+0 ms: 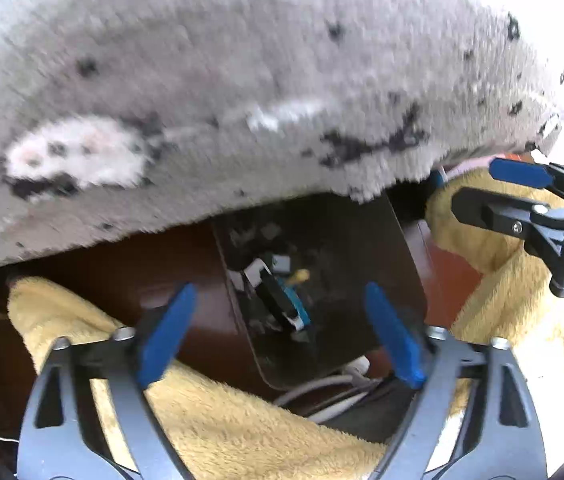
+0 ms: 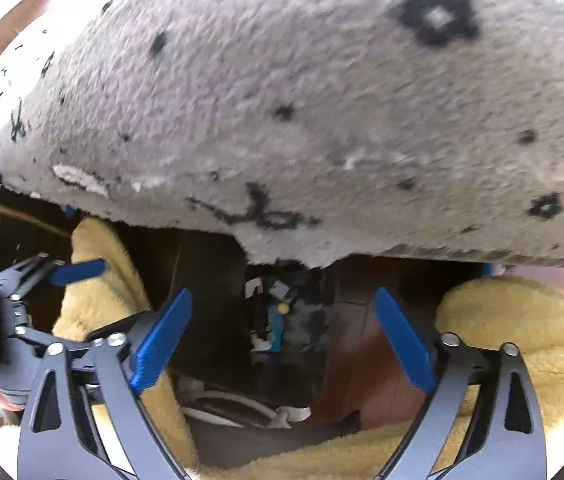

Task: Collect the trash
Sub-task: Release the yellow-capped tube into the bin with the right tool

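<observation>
The left gripper [image 1: 282, 328] has its blue fingers [image 1: 167, 330] spread wide with nothing between them; the right gripper [image 2: 284, 342] likewise. Both point down into a dark bin [image 1: 338, 264], where the trash [image 1: 282, 296], small scraps, lies at the bottom. Yellow fleece [image 1: 217, 412] flanks the bin; a grey spotted rug [image 1: 241, 72] lies beyond.

Your left gripper [image 1: 277, 328] points steeply down, its blue fingers [image 1: 167, 330] spread wide on nothing. Your right gripper [image 2: 284, 338] matches it, close beside.
</observation>
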Tool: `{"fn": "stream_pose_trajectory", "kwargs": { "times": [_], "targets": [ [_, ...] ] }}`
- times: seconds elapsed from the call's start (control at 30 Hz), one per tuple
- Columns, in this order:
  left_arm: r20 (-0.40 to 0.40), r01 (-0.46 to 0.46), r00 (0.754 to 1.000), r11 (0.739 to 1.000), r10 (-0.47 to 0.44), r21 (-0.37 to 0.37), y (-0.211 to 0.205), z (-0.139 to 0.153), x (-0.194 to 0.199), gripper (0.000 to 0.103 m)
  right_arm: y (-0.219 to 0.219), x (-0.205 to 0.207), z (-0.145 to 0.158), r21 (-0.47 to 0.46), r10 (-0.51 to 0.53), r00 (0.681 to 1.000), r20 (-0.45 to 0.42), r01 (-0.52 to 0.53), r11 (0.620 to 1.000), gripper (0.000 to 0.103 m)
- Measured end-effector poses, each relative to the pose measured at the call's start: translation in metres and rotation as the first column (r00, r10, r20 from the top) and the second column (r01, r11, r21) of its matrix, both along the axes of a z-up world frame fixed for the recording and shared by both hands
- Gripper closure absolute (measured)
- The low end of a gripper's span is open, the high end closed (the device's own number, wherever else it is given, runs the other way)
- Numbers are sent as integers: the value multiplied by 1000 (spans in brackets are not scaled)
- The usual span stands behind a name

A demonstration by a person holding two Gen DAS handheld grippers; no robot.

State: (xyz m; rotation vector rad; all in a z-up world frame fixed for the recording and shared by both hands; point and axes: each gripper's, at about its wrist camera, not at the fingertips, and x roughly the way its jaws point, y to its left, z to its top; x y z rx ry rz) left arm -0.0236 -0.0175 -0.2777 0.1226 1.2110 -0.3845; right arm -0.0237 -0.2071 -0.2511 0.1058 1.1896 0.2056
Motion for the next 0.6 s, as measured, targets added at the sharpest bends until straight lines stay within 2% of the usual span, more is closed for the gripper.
{"fn": "stream_pose_trajectory", "kwargs": {
  "times": [0.13, 0.37, 0.6],
  "targets": [
    [66, -8, 998, 1000, 9, -8, 3, 21, -2, 8, -1, -2, 13, -35, -9, 999, 47, 11, 999, 4],
    [154, -29, 988, 999, 32, -22, 11, 68, 3, 8, -18, 2, 55, -59, -32, 987, 158, 42, 997, 4],
    [275, -26, 961, 1000, 29, -14, 24, 119, 17, 8, -30, 22, 102, -53, -55, 962, 267, 71, 996, 4]
  ]
}}
